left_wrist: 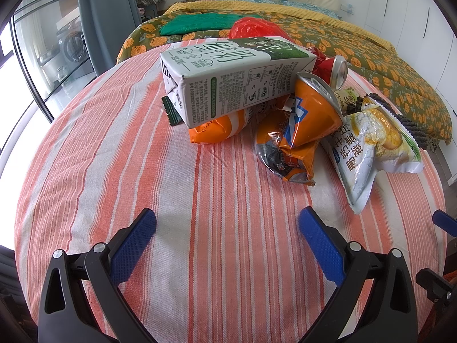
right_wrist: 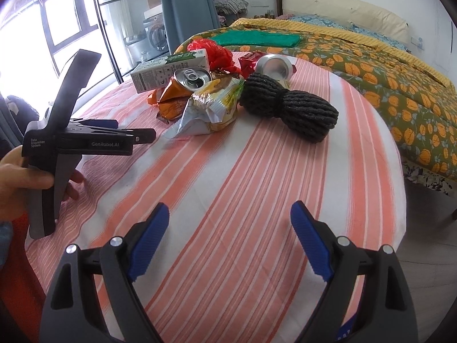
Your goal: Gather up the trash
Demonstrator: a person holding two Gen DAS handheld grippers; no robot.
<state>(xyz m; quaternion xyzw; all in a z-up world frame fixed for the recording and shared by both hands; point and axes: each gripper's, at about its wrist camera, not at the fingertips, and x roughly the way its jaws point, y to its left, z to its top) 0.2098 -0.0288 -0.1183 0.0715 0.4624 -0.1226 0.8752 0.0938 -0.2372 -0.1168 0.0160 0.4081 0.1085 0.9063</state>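
Hovering open tools above trash pile

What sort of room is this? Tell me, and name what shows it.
Most likely a bedroom in a home. A bed with a flowered cover and pillows stands just behind the round table, and a washing machine shows past the glass door, probably on a balcony.

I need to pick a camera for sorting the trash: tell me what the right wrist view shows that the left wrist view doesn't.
Right wrist only: the whole coil of black rope, and the left hand-held gripper from the side in a hand.

Left wrist only: the orange snack bag under the milk carton.

Both: carton, crushed orange can, red bag, striped tablecloth.
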